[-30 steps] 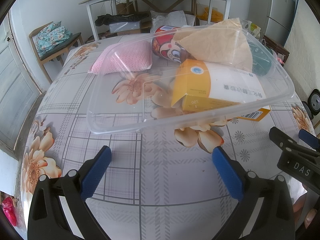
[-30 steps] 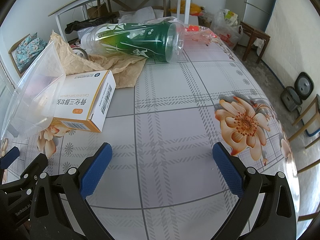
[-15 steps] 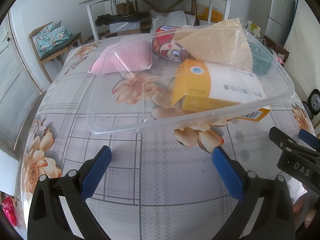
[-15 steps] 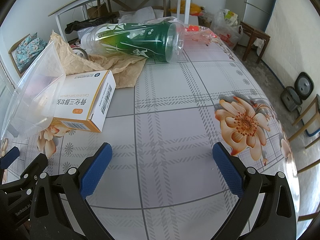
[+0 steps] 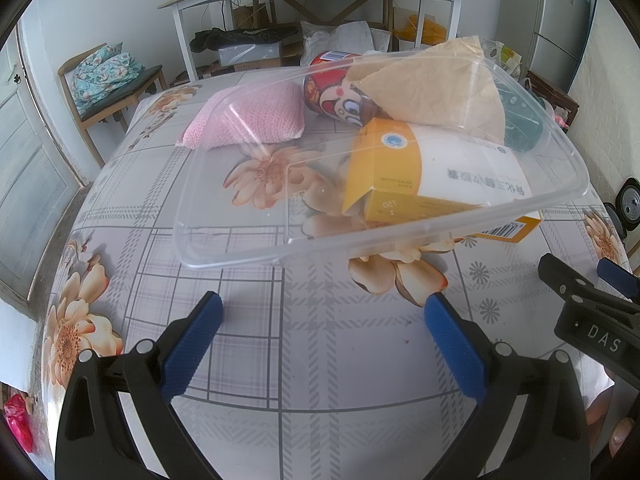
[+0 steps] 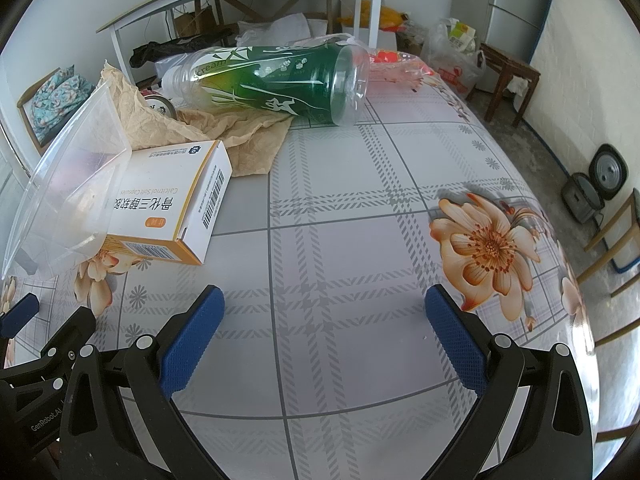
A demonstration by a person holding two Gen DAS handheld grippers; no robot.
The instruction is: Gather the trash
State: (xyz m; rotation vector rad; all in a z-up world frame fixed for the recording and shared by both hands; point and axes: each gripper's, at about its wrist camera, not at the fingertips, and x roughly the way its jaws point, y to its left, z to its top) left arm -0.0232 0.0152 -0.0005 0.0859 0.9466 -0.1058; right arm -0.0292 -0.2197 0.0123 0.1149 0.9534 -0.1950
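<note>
Hovering low over the near edge of the desk (image 6: 360, 240), both tools look to be at the very start of the job: nothing has been picked up yet, and the trash all lies ahead of them. The left gripper (image 5: 320, 312) has its jaws spread wide with only bare floral cloth between the blue pads; they touch nothing. The right gripper (image 6: 320, 304) is the same, jaws fully apart and empty, standing just beside the left one.

Nearest to the left tool is a clear plastic container (image 5: 280, 216), tilted, its far end propped up on the things behind it. Under and beside that raised end lies an orange and white medicine box (image 6: 172, 204), flat on the cloth. Behind the box is a crumpled sheet of brown paper (image 6: 224, 128), and a red printed can (image 5: 340, 96) lies on its side against it. A pink knitted cloth (image 5: 248, 120) sits to the left of the can. Farthest off, a large green and clear bottle (image 6: 280, 80) lies on its side, resting partly on the paper.

The next move probably calls for one tool to reach forward and close on the nearest piece, likely the container's near rim or the box; the thin rim would need a careful, square pinch, since the container may slide or tip off its props.
</note>
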